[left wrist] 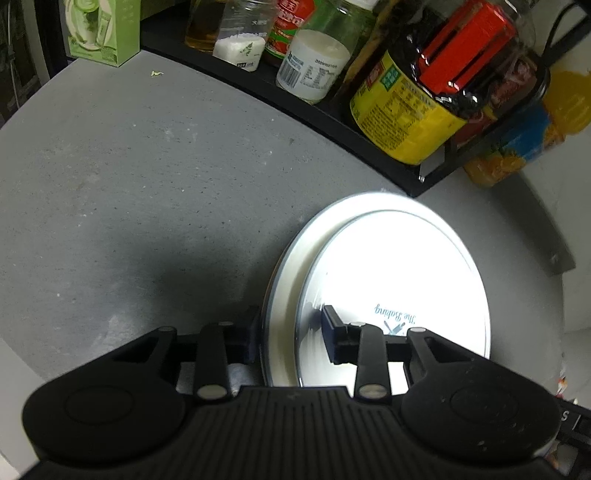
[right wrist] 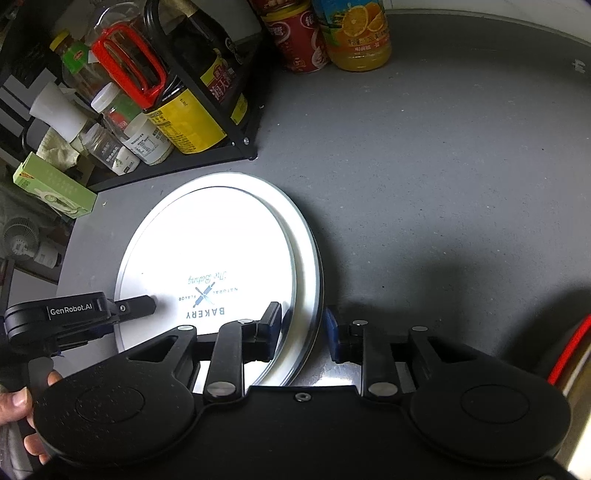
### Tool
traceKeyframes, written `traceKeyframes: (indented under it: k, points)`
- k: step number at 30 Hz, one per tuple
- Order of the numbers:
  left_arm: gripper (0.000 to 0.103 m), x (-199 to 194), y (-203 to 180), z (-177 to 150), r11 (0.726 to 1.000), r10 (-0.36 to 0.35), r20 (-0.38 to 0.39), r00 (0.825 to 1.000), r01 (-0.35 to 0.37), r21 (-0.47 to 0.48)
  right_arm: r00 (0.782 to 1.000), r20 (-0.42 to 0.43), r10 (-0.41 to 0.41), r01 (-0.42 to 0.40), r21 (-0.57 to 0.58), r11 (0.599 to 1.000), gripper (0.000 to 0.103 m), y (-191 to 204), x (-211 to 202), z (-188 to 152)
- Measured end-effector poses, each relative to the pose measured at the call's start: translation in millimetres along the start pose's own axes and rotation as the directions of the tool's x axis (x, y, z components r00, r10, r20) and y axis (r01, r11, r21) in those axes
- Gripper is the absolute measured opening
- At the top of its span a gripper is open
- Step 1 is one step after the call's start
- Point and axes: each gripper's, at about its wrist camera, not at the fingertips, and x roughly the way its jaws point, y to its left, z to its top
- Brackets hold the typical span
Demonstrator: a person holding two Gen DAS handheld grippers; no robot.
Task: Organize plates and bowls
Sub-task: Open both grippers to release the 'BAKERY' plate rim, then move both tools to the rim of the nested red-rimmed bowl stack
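Two white plates lie stacked on the grey counter (left wrist: 129, 166). The smaller plate (left wrist: 399, 266) (right wrist: 214, 240), printed with a bakery logo, rests off-centre on the larger plate (left wrist: 286, 266) (right wrist: 308, 240). My left gripper (left wrist: 291, 334) straddles the left rim of the stack, one finger outside the larger plate and one over the smaller; no pad clearly presses. One of its fingers (right wrist: 144, 305) shows in the right wrist view. My right gripper (right wrist: 303, 328) straddles the opposite rim, with a narrow gap visible beside the outer finger.
A black rack (left wrist: 332, 122) (right wrist: 207, 158) of sauce bottles and jars stands just behind the plates. A green box (left wrist: 107, 33) sits at its left end. A red can (right wrist: 299, 40) and an orange juice bottle (right wrist: 358, 37) stand further right. A hand (right wrist: 14, 402) holds the left gripper.
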Motion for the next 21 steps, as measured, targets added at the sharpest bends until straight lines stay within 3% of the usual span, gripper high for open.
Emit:
traceKeyframes:
  k: [2,4,12,16,21]
  points:
    - [0.037,-2,-3,0,1.0,0.023,-0.016,1.0,-0.023,0.004,1.0,0.017,0.01,-0.01,0.004,1.0,0.028,1,-6,-1]
    - [0.038,-7,-4,0,1.0,0.01,-0.012,1.0,-0.01,0.01,0.999,0.038,0.01,-0.01,0.005,1.0,0.037,1,-14,-1]
    - [0.068,-29,-18,-3,0.999,-0.003,0.018,1.0,0.003,0.043,0.992,0.127,-0.004,0.004,-0.002,1.0,0.061,4,-48,-9]
    - [0.072,-44,-25,-5,0.997,-0.038,0.047,0.998,0.035,0.066,0.985,0.173,-0.013,0.014,-0.005,1.0,0.079,6,-65,-16]
    - [0.076,-61,-35,-9,0.992,-0.081,0.068,0.994,0.074,0.1,0.973,0.229,-0.023,0.021,0.009,1.0,0.091,4,-86,-25]
